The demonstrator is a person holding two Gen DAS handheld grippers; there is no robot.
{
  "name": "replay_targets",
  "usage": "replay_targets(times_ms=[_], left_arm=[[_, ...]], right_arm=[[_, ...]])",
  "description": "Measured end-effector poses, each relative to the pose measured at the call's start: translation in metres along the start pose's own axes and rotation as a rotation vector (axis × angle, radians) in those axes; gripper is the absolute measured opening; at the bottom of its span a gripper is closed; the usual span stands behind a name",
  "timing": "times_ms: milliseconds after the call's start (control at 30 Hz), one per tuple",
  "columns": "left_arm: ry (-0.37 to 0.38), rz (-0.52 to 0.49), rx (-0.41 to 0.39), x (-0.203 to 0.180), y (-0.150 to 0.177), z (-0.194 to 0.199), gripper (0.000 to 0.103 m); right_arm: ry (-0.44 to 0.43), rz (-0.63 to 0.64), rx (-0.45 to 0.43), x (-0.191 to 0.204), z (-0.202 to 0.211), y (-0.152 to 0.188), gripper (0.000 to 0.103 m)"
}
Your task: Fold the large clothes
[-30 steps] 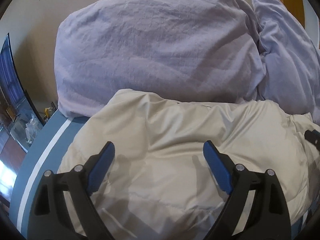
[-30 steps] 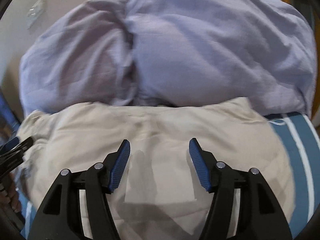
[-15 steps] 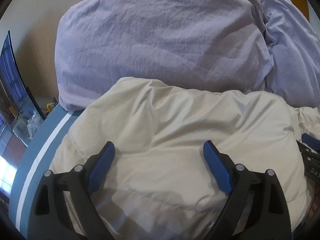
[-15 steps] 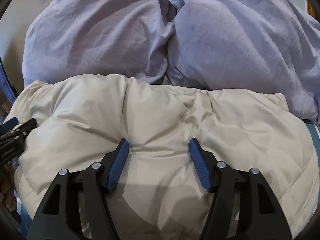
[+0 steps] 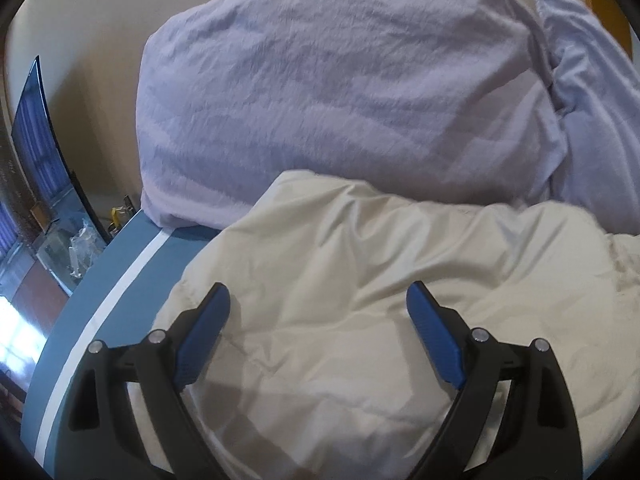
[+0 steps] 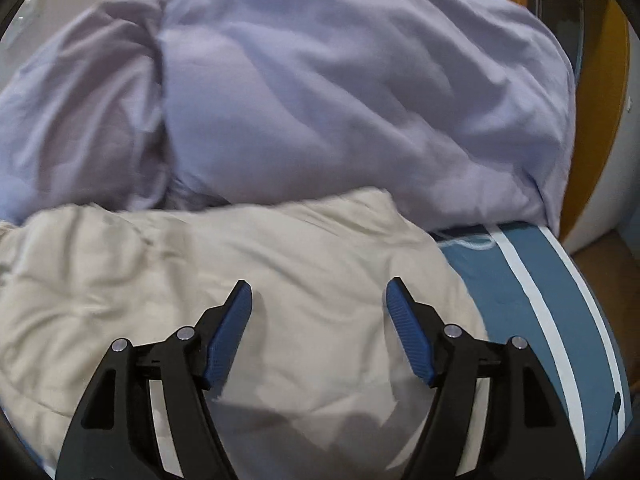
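A cream padded garment [image 5: 360, 280] lies folded in a puffy heap on the bed, close under both grippers; it also shows in the right wrist view [image 6: 200, 280]. My left gripper [image 5: 318, 296] is open and empty just above the garment's left part. My right gripper [image 6: 319, 292] is open and empty above the garment's right part, near its right edge. The garment's near edge is hidden under the gripper bodies.
Two lilac pillows [image 5: 340, 92] [image 6: 340, 100] stand right behind the garment. The blue bed cover with white stripes [image 5: 120, 276] [image 6: 532, 292] shows at both sides. A dark screen [image 5: 40, 152] and a cluttered table lie left; an orange wooden frame [image 6: 608, 100] is right.
Both grippers stayed open and shifted over the garment: the left view swung a little right, the right view swung right so the blue cover shows again. The other gripper has left each view.
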State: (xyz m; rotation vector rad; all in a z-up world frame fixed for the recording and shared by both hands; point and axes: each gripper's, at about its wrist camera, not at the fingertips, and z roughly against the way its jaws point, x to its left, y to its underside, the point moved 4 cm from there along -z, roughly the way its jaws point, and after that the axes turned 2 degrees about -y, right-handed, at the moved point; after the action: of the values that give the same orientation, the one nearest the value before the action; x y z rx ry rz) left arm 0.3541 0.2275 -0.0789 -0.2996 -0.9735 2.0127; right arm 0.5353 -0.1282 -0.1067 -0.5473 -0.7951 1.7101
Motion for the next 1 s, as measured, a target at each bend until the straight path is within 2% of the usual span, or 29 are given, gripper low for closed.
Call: replay_targets(times_ms=[200,1000], left_arm=[[-0.038,-0.012,0.018,0.002,0.007,-0.018,0.091],[-0.018,-0.013,0.038,-0.003,0.014,-0.048,0.095]], right_arm=[[0.007,0.017,-0.004,0.003,-0.014,0.006,0.074],[-0.002,0.005,0.034,0.0,-0.035,0.013,0.077]])
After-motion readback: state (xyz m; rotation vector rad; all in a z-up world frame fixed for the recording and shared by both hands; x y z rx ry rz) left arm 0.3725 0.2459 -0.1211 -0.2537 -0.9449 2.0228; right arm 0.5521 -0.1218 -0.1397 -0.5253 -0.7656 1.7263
